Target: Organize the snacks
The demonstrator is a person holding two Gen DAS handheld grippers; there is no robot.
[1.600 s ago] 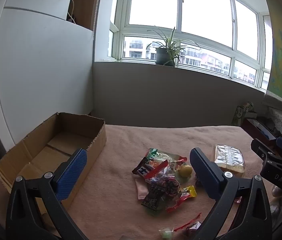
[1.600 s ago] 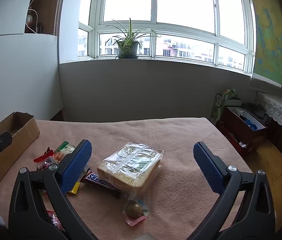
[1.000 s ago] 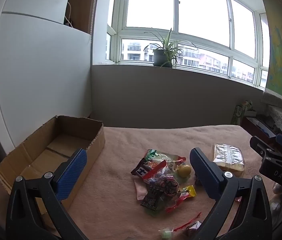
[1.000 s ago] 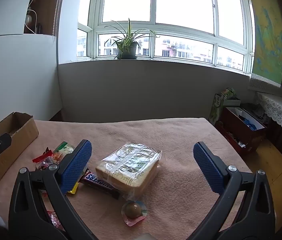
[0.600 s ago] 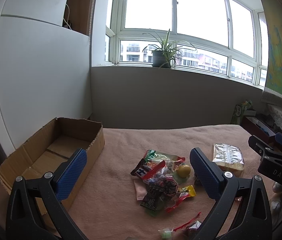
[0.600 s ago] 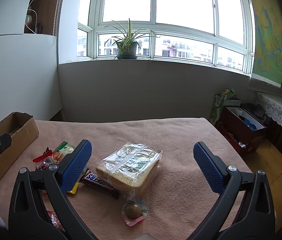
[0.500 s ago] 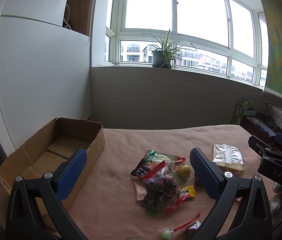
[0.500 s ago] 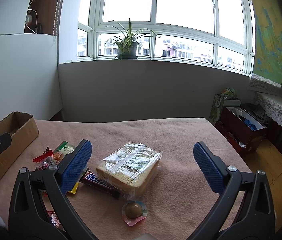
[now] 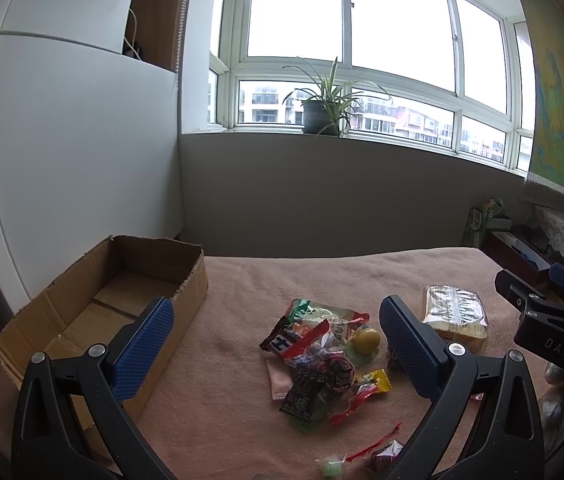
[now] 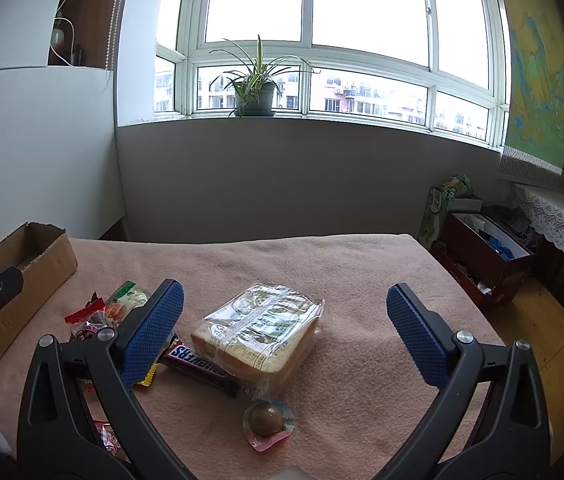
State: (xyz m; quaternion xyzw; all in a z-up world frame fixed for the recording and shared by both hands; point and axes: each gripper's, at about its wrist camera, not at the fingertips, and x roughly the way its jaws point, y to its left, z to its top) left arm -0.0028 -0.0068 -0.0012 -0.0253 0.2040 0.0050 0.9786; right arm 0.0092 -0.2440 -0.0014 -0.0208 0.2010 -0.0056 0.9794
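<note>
Both grippers hang above the pink cloth [image 10: 361,264], jaws wide apart, holding nothing. The left gripper [image 9: 278,344] sits over a heap of snacks [image 9: 321,360], with the box [image 9: 94,300] to its left, open and bare inside. The right gripper [image 10: 282,332] frames the wrapped bread [image 10: 258,328]; a Snickers [image 10: 198,364] touches the bread's near left edge, and a jelly cup [image 10: 268,420] lies just near of it.

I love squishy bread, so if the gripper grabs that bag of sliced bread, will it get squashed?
Probably, a little. The bag of sliced bread looks soft inside loose, crinkly plastic, so a hard pinch from the right hand-held gripper would likely dent the slices. The glossy wrap may also slip. It looks light for its size, and being flat and blocky, it shouldn't roll.
</note>
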